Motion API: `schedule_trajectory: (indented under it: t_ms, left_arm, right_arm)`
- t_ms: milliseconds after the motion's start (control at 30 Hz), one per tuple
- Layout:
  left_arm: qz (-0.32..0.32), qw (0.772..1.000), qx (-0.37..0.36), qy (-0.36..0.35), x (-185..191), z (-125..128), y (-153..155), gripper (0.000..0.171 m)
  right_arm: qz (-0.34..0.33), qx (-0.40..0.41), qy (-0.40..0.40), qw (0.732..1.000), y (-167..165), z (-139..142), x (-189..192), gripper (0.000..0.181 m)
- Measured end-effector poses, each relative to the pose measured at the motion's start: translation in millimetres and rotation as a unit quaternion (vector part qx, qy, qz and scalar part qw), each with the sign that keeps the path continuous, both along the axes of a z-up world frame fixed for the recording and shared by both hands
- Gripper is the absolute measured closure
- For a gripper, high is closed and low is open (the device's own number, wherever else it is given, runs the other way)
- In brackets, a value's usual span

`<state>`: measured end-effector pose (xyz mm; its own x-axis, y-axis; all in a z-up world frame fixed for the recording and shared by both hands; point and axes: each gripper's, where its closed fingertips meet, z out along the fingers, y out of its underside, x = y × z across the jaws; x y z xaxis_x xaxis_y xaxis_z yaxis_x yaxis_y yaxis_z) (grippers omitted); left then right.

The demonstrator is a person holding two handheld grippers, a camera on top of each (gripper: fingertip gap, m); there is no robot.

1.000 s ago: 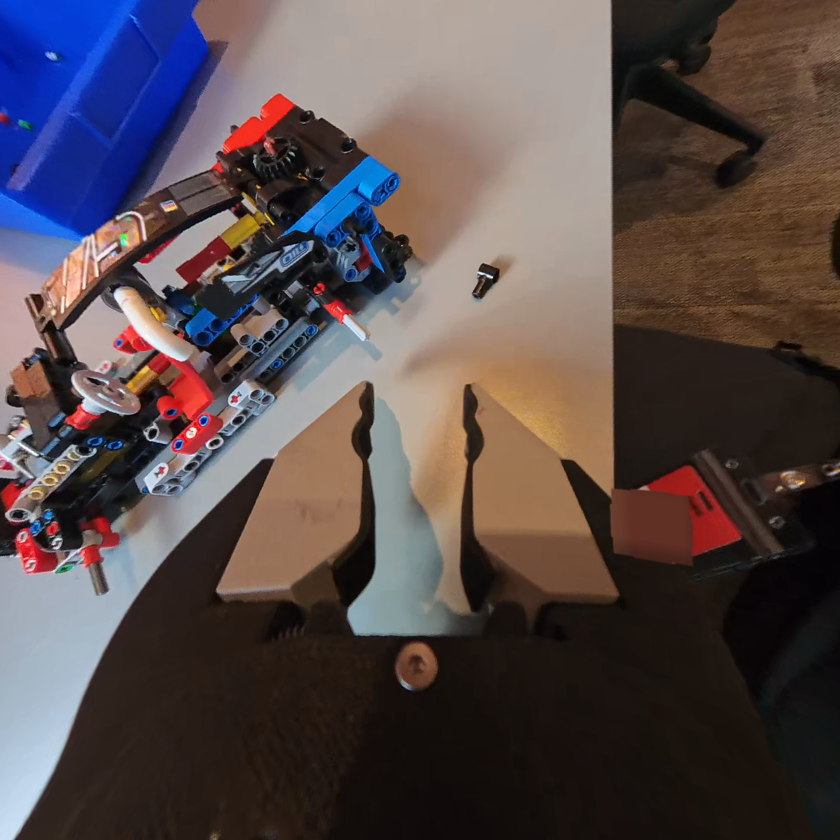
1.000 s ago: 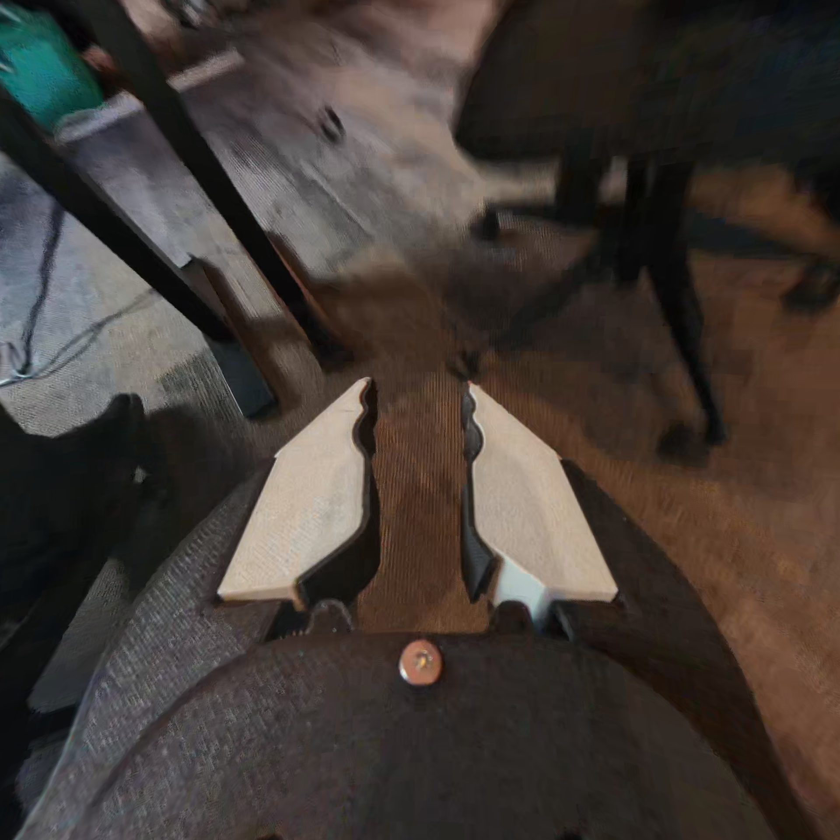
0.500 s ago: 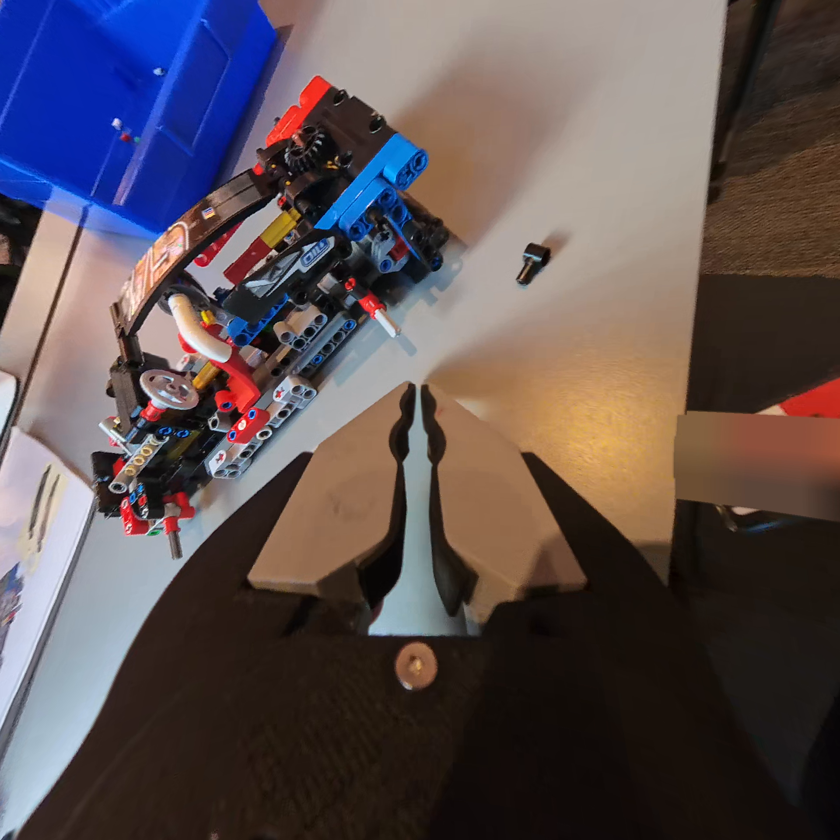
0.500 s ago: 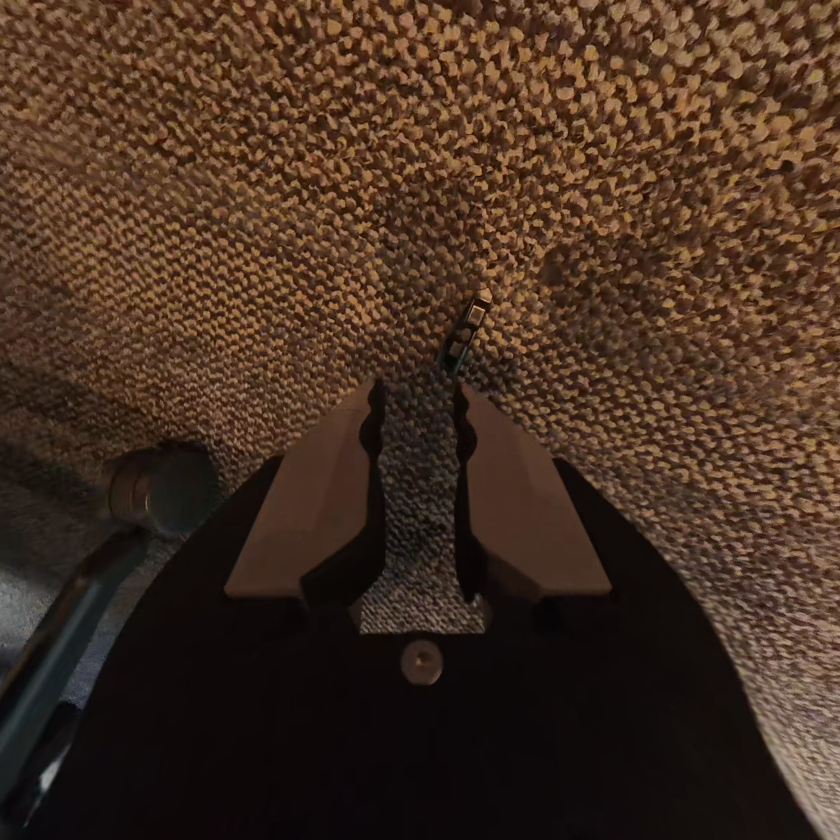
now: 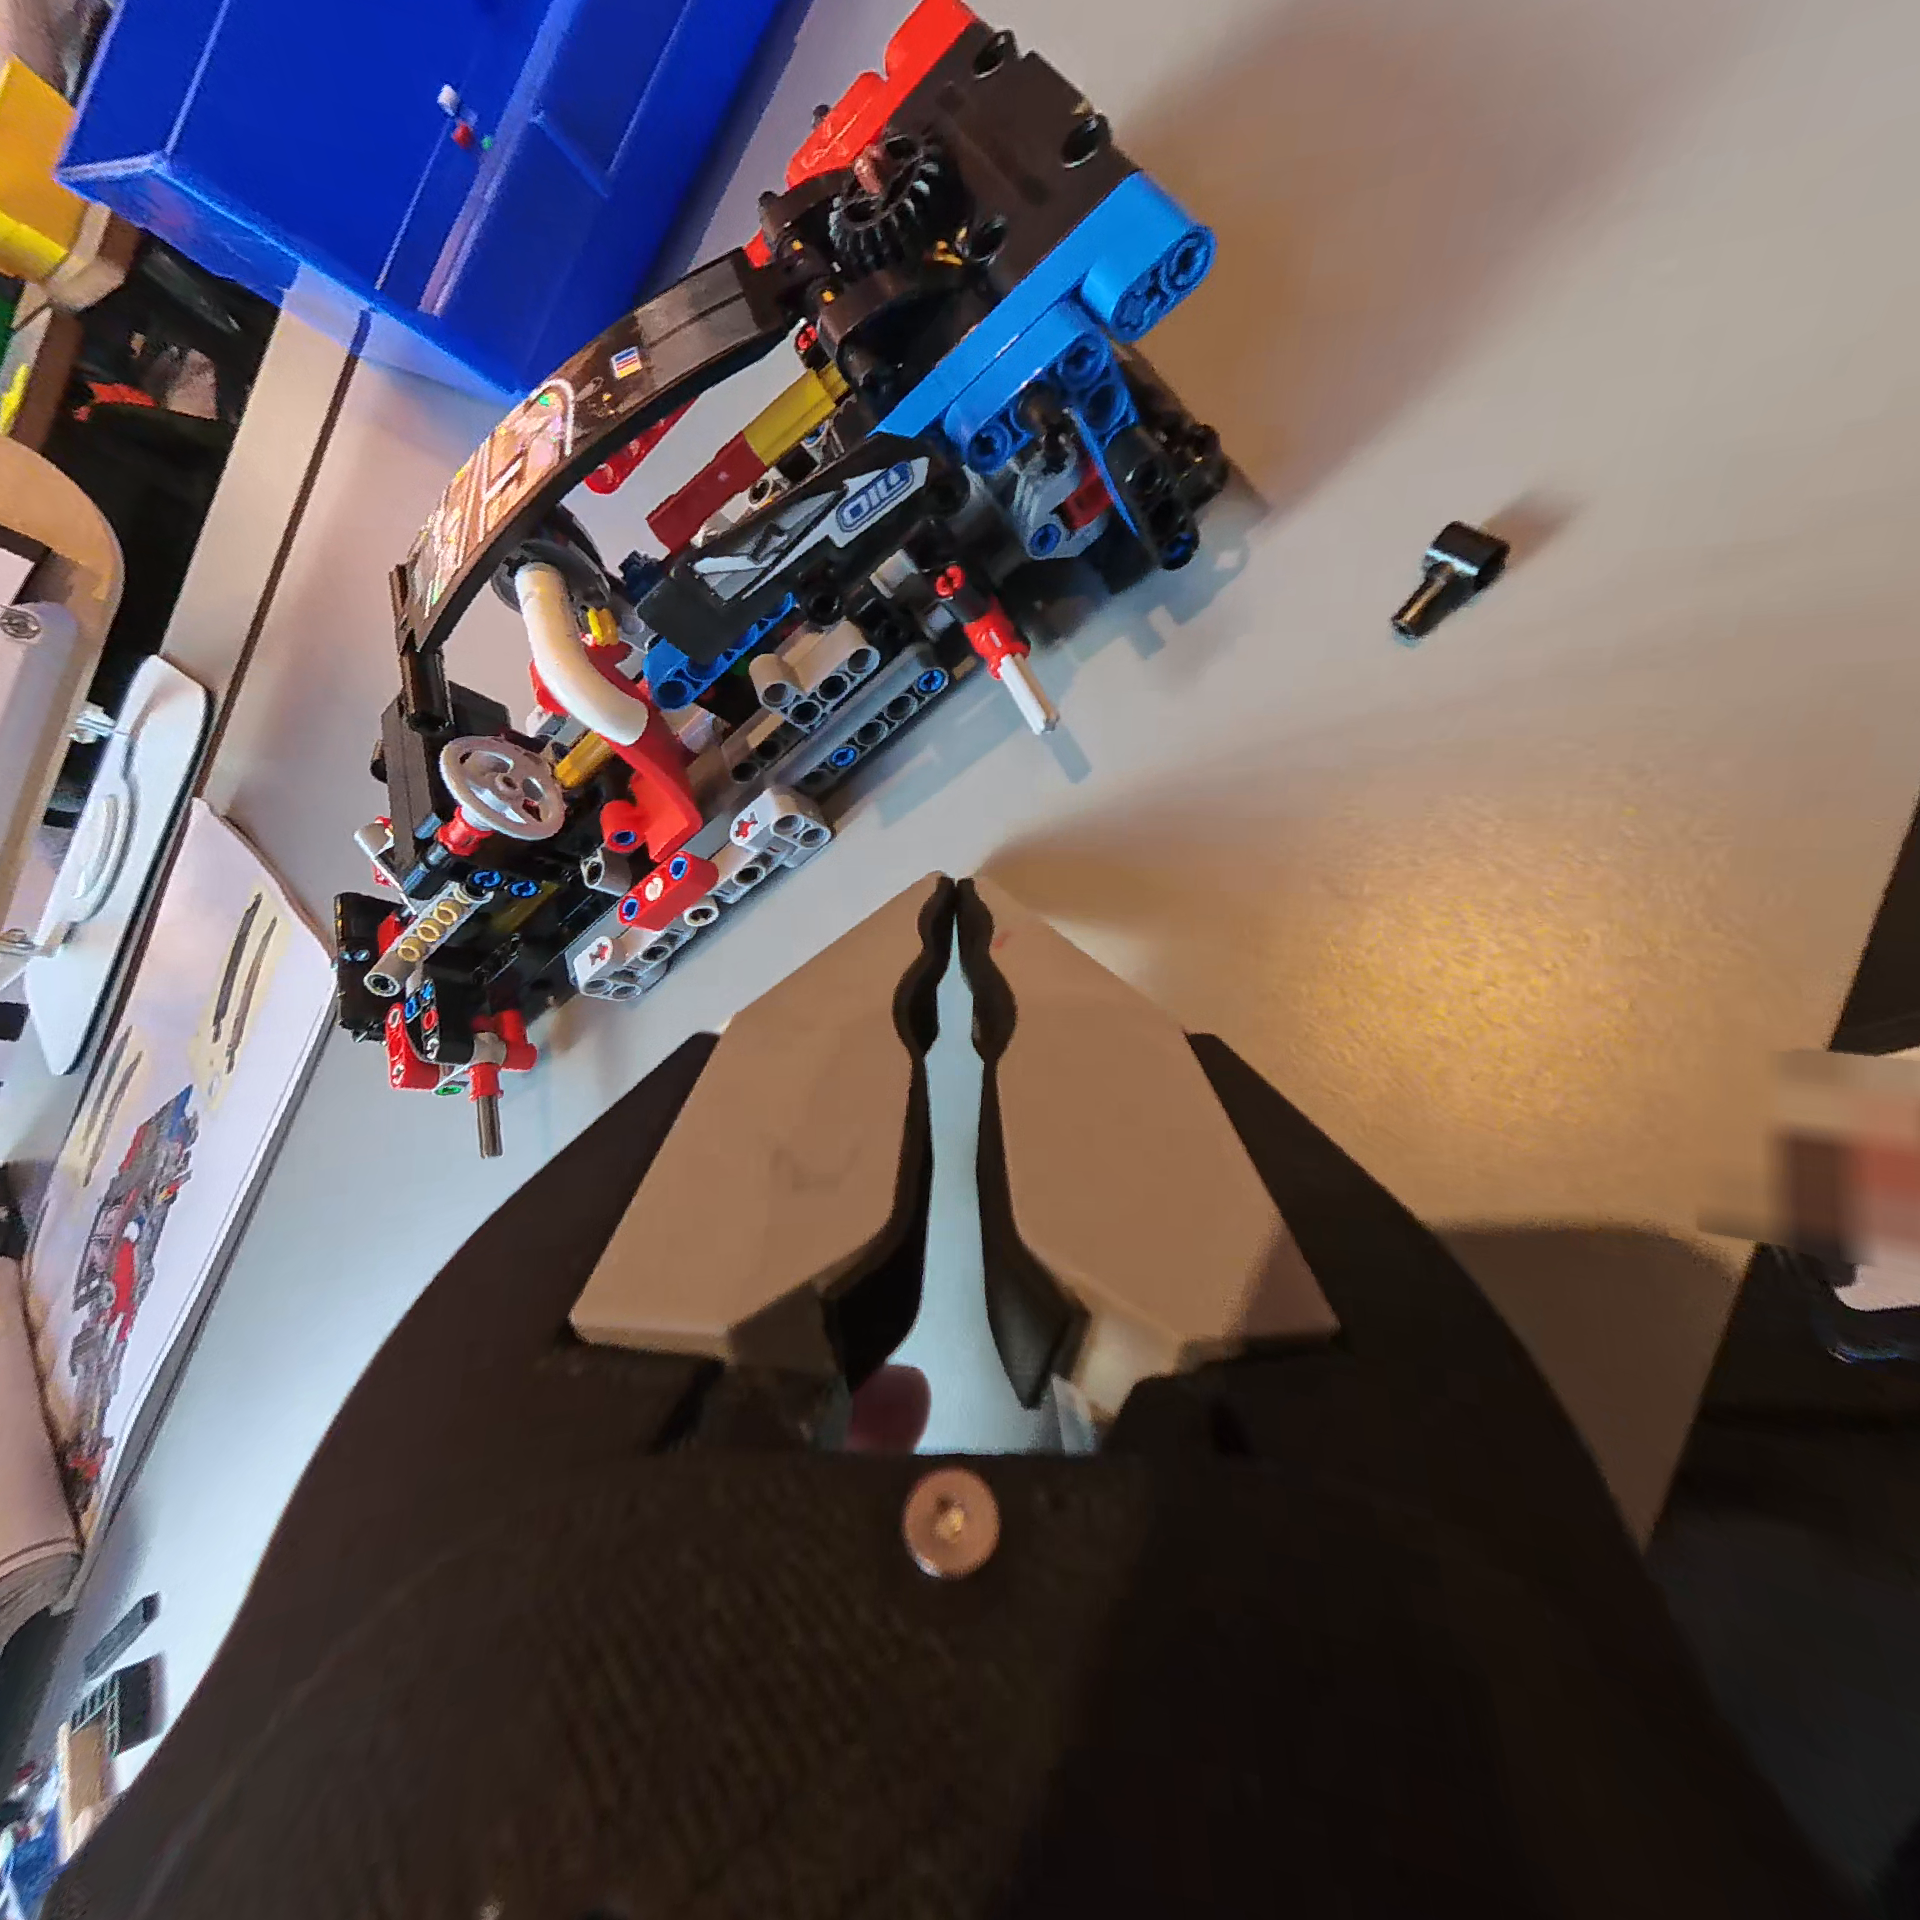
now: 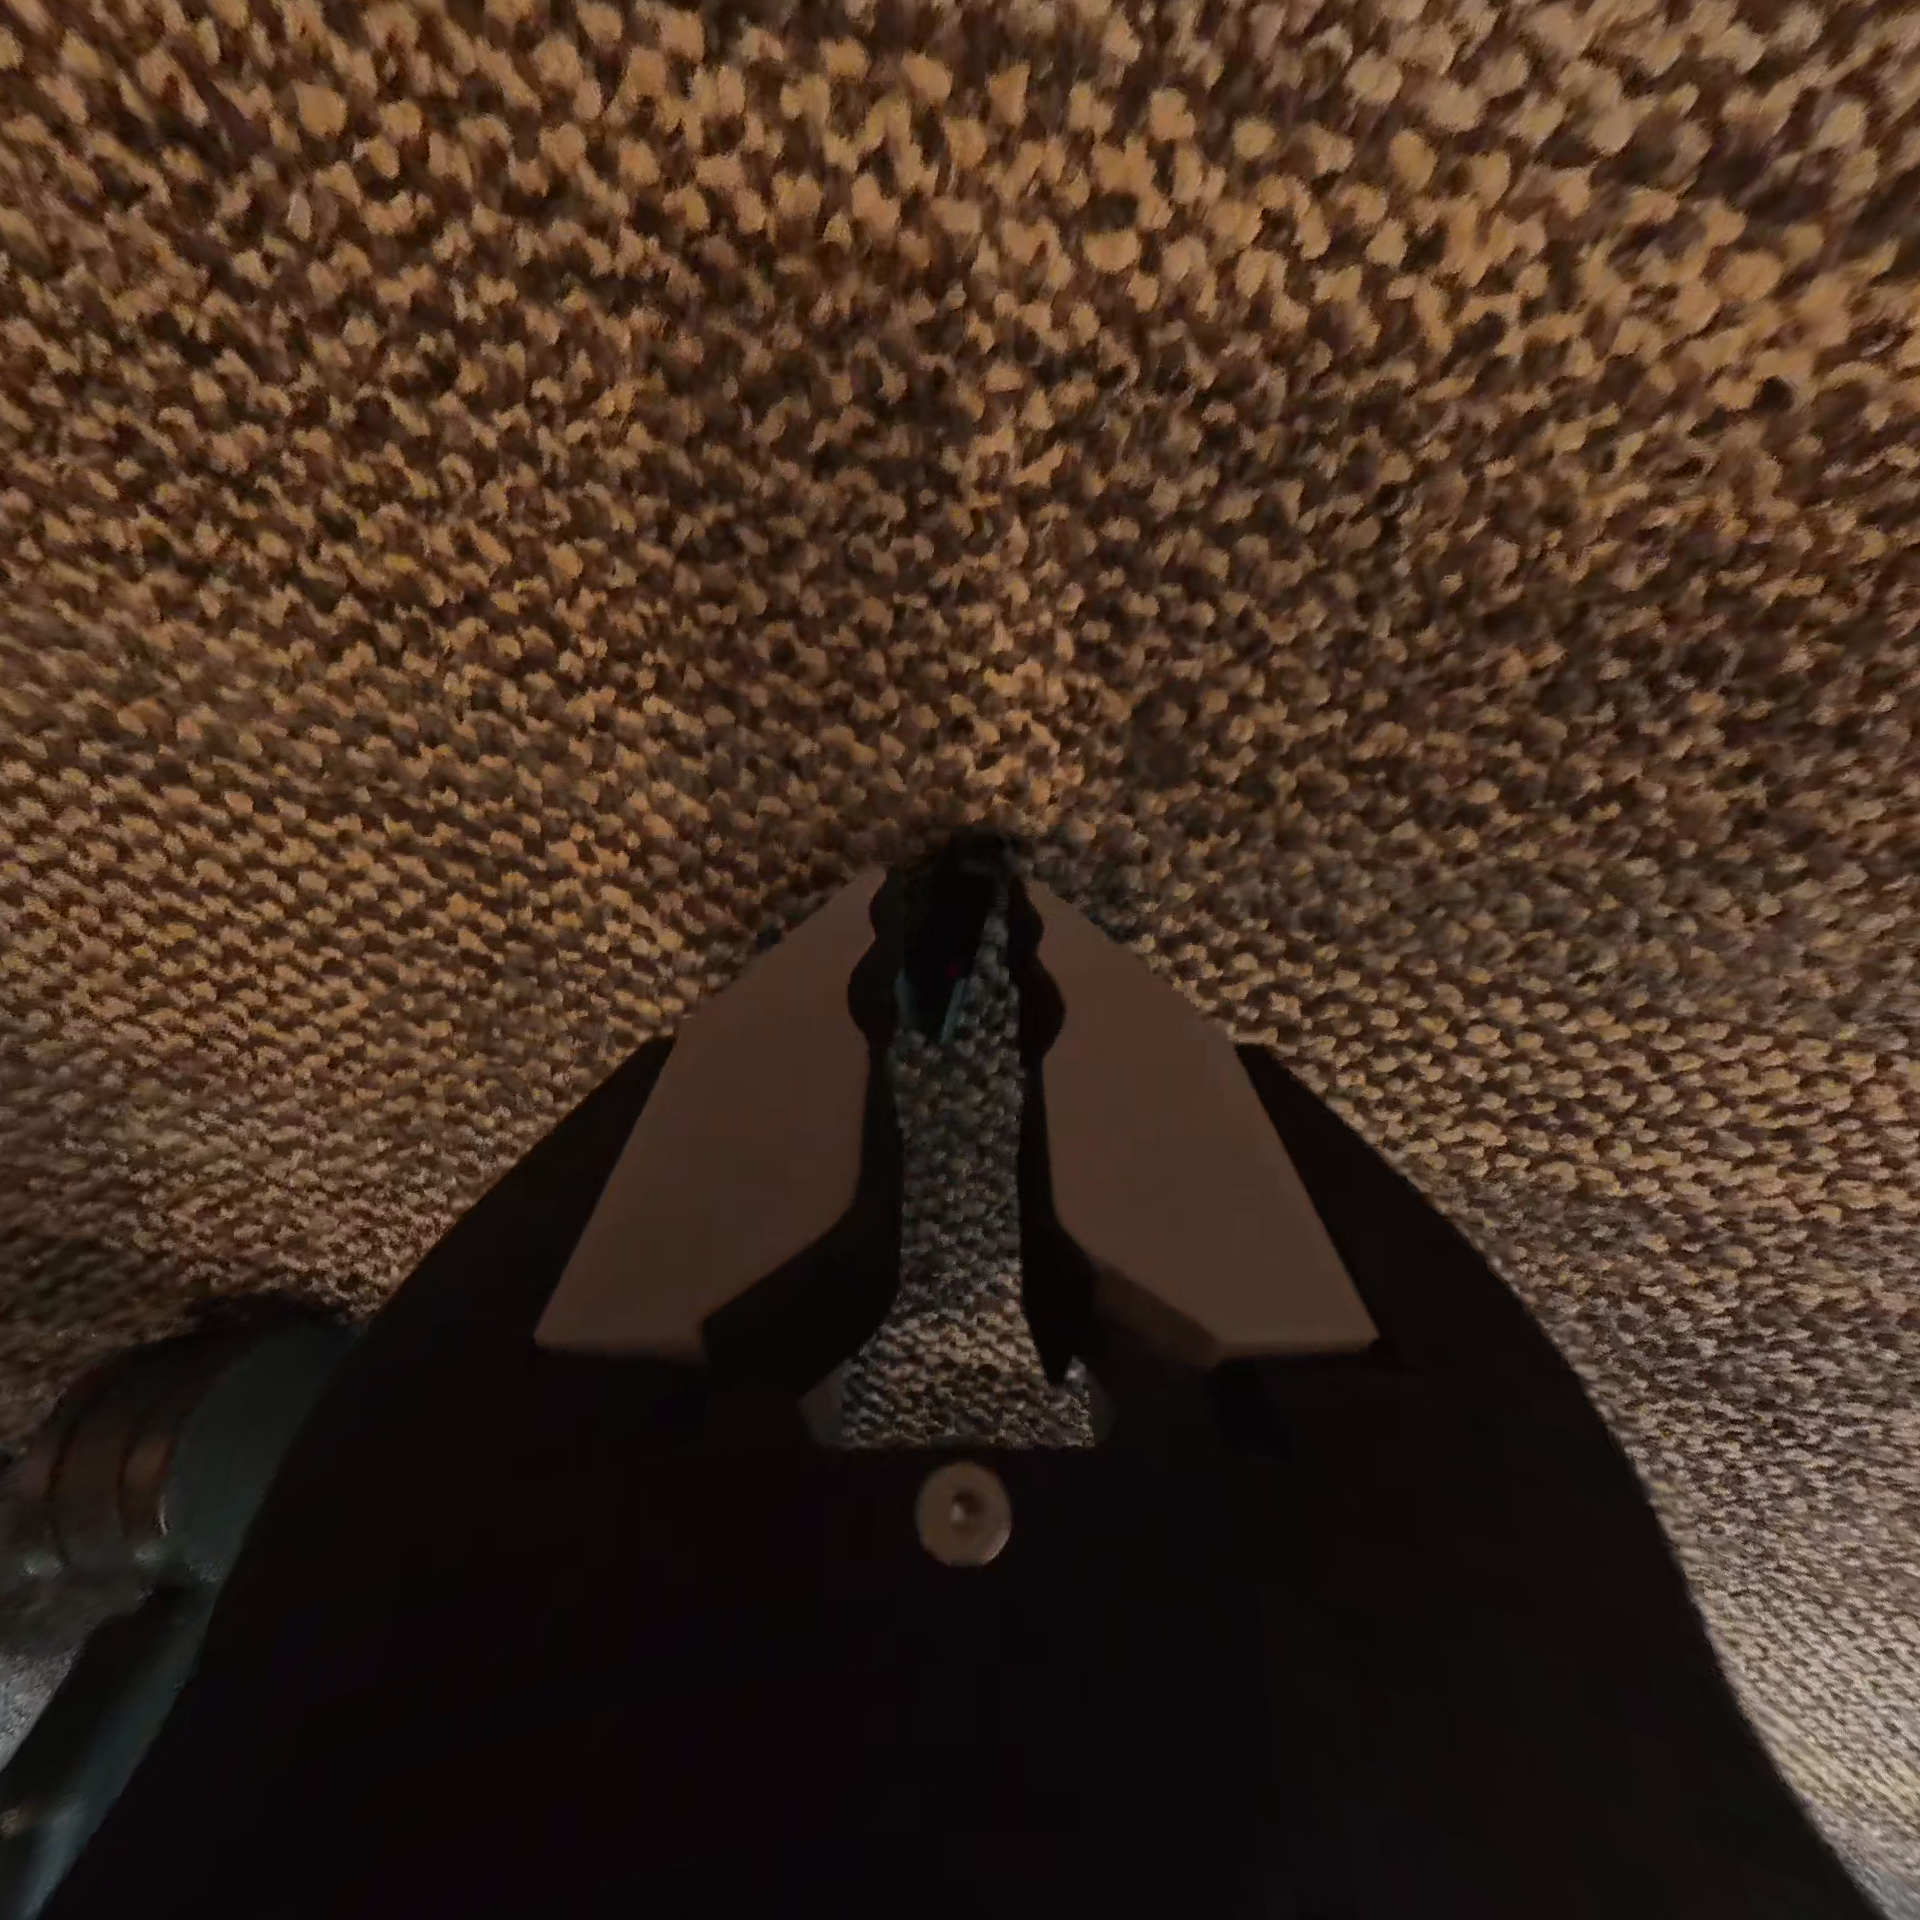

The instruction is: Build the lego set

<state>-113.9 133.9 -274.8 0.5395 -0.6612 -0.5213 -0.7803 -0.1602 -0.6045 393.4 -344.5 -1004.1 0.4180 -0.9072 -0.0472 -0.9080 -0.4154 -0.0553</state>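
A half-built Lego car (image 5: 790, 582) in black, blue and red lies on the white table (image 5: 1455, 935). A small black pin (image 5: 1449, 582) lies loose to its right. My left gripper (image 5: 956, 883) hovers just in front of the car, shut and empty. My right gripper (image 6: 956, 873) is down at the brown carpet (image 6: 935, 416). A small dark Lego piece (image 6: 940, 956) stands between its fingertips. The jaws are narrow around it, and carpet still shows between the piece and the right finger.
A blue bin (image 5: 416, 156) stands behind the car. An instruction booklet (image 5: 156, 1143) lies at the table's left. The table's right edge is close to the pin. A dark round furniture foot (image 6: 125, 1455) sits on the carpet at my lower left.
My left gripper has closed from open to shut and pulled back a little. My right gripper dropped to the carpet, moved forward over the small piece and narrowed its jaws around it.
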Motion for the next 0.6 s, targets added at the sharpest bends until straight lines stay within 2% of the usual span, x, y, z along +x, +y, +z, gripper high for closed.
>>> schedule_trajectory:
  t_ms: [67, 200, 267, 400, 600]
  left_arm:
    - [0.003, 1.0, -0.003, -0.002, -0.7, 0.0, 0.6, 0.171]
    - [0.008, 1.0, -0.015, -0.014, -2.1, -0.3, 2.4, 0.171]
    - [0.008, 1.0, -0.014, -0.013, -2.1, -0.2, 2.4, 0.171]
    - [0.006, 1.0, -0.002, -0.002, -2.2, 0.1, 1.8, 0.171]
    - [0.004, 1.0, -0.012, -0.011, -2.2, 0.1, 1.1, 0.171]
  right_arm:
    - [-0.02, 0.001, 0.006, 1.0, -1.1, -0.4, 2.8, 0.176]
    - [-0.072, 0.022, 0.014, 0.997, -0.6, 1.3, 0.9, 0.176]
    - [-0.094, 0.06, 0.017, 0.994, 4.4, 6.3, -0.9, 0.177]
    - [-0.156, 0.16, 0.003, 0.975, 5.2, 29.3, 7.1, 0.176]
    - [-0.173, 0.295, -0.017, 0.939, 14.5, 81.5, 19.6, 0.176]
